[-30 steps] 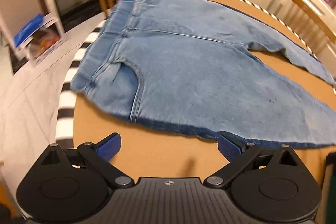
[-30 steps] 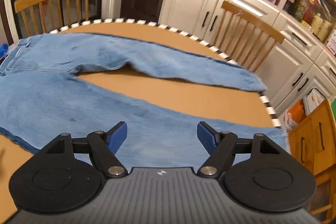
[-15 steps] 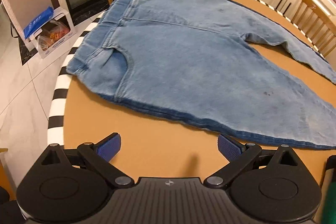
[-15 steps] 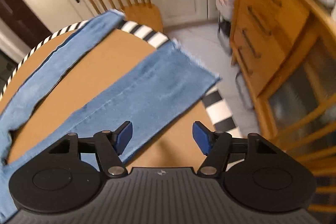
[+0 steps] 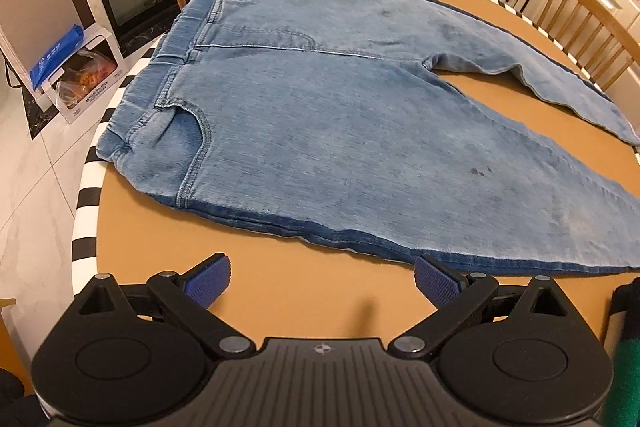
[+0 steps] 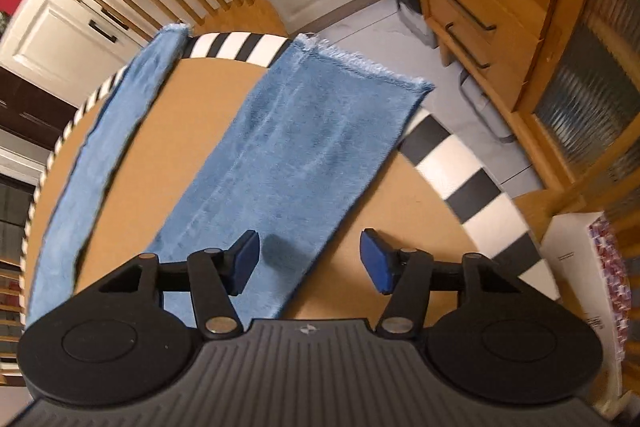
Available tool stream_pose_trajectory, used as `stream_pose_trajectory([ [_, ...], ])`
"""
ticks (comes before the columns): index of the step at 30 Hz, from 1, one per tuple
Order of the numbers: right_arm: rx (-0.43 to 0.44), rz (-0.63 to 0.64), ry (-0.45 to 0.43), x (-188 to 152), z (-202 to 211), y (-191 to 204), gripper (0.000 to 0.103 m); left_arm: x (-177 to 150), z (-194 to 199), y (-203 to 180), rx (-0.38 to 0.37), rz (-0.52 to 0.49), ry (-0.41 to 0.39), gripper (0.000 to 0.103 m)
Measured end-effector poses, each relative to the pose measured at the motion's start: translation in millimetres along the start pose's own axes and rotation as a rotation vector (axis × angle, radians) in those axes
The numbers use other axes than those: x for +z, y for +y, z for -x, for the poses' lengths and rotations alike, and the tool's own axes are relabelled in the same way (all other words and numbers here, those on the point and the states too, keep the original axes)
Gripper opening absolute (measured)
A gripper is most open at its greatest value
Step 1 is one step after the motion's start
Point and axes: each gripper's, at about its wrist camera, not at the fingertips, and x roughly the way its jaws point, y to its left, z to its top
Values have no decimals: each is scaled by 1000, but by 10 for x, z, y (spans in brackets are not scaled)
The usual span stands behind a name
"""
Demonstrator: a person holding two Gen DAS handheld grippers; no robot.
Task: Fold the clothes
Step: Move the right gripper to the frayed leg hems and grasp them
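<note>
Jeans (image 5: pixel 320 115) lie flat on round surface (image 5: pixel 160 227), waistband toward the chair at the far left in the left view, legs spread apart in a V, cuffs reaching the striped rim (image 6: pixel 460 167) in the right view. We judge the step as getting a hold on the near leg (image 6: pixel 288 155) to start the fold. Right claw (image 6: pixel 310 261) hangs over that leg's near edge, jaws closing, one pad above denim and the other above bare surface, nothing pinched yet. Left claw (image 5: pixel 322 277) is wide apart and empty, over bare surface just short of the hip-side seam. To do it well we should drop the right claw lower so the edge sits properly between the pads before they meet, take both denim layers, and take the waist end with the left so the leg lifts evenly. Frayed cuff (image 6: pixel 360 67) overhangs the rim, so we should lift before pulling or it may drag.
</note>
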Motion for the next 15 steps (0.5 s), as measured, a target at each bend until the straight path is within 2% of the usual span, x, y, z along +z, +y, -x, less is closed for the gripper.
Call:
stream_pose_trajectory([
  [12,159,-140,-45,3,10,-253,55,-73,-41,61,-6,37,25,100],
  [13,166,-151,-50,-6,5,-265,54,-82,-49,68,-6,41,29,100],
  [15,173,-167,-58,-29,-12,-288,37,-103,-59,86,-11,51,37,100],
])
